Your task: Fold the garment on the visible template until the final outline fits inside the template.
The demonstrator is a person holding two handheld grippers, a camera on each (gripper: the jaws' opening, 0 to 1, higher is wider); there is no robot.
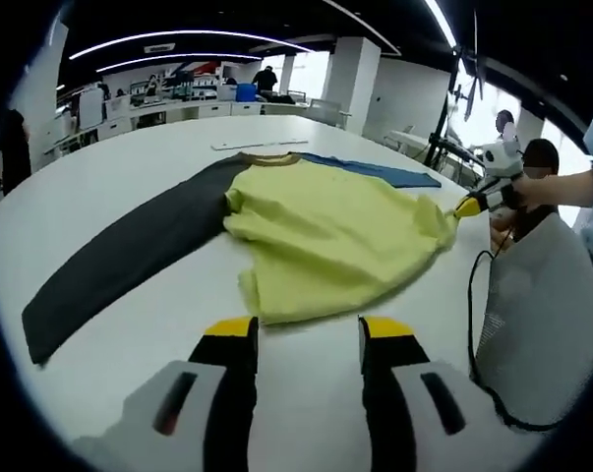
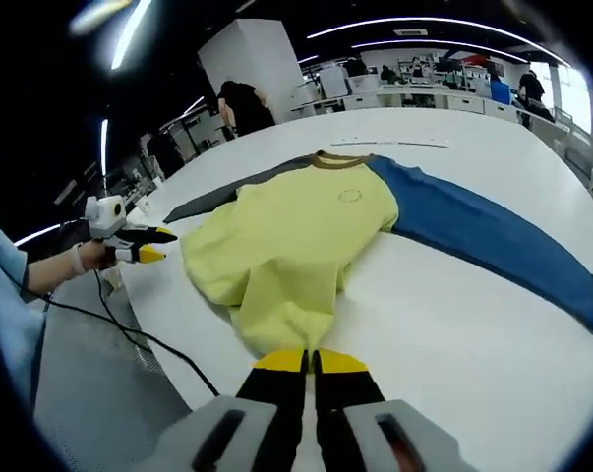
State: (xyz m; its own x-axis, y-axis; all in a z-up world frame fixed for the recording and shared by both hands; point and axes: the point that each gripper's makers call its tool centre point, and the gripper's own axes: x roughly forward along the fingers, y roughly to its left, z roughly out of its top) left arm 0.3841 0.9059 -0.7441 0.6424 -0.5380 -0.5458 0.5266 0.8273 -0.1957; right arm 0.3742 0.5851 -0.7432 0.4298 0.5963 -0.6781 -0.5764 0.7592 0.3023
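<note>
A long-sleeved shirt lies on the white table (image 1: 129,177), its yellow body (image 1: 326,236) bunched and partly folded over. One sleeve is dark grey (image 1: 119,256), the other blue (image 1: 375,169). In the right gripper view the yellow body (image 2: 296,236) runs down into my right gripper (image 2: 311,362), which is shut on the hem. The blue sleeve (image 2: 483,231) stretches right and the grey sleeve (image 2: 227,197) peeks out behind. My left gripper (image 1: 308,329) stands open just short of the near hem, holding nothing. The right gripper (image 1: 470,205) pinches the shirt's right corner. The left gripper (image 2: 148,246) hovers by the table edge.
A thin white strip (image 1: 260,145) lies beyond the collar, also the strip (image 2: 389,143). A black cable (image 1: 473,324) hangs off the table's right edge, and a person's hand (image 1: 532,189) holds the right gripper. Desks and people fill the background.
</note>
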